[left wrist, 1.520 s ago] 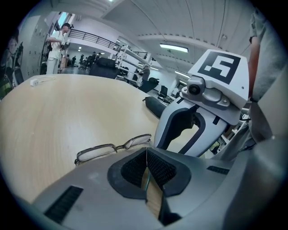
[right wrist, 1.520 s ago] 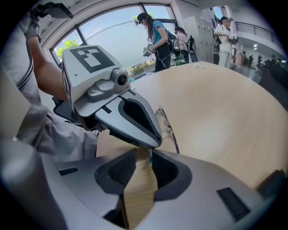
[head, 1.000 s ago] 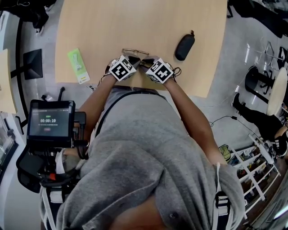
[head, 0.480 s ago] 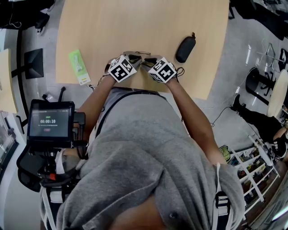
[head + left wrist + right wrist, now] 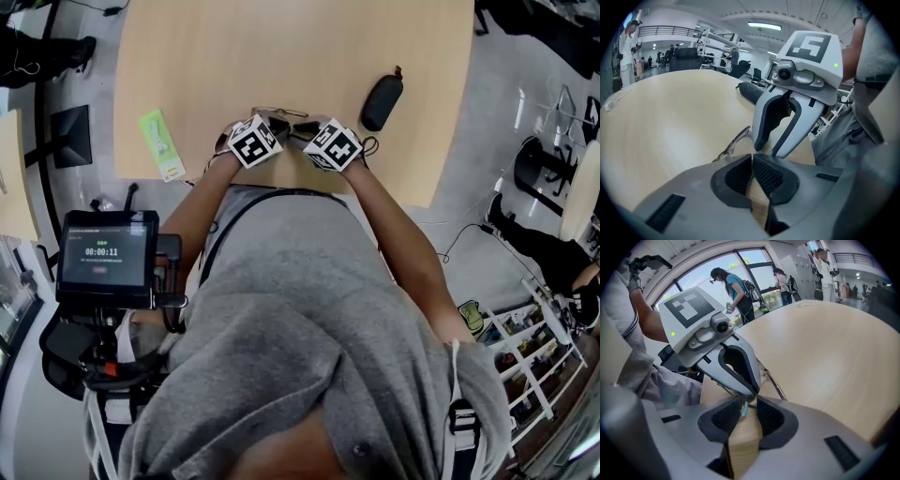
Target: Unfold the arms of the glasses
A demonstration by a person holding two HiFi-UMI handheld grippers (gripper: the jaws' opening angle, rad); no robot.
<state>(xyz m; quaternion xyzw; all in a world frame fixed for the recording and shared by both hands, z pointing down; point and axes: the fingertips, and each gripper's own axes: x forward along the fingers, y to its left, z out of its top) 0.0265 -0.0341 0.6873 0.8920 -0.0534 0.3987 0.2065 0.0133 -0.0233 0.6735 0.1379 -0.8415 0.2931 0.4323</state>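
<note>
barely anything had moved since a second earlier: the glasses (image 5: 279,113) lay at the near edge of the table (image 5: 281,47), between your grippers. your right gripper (image 5: 743,405) was clenched on what looked like a thin arm tip. your left gripper (image 5: 752,159) was pressed closed, apparently on nothing. unfolding seemed barely begun.

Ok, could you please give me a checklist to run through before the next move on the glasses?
1. Right gripper pinches a thin part of the glasses: ok.
2. Left gripper holds the frame: cannot tell; its jaws are together.
3. Bare table ahead for swinging an arm out: ok.
4. Case lies apart from both grippers: ok.
5. Arms unfolded: cannot tell.
</note>
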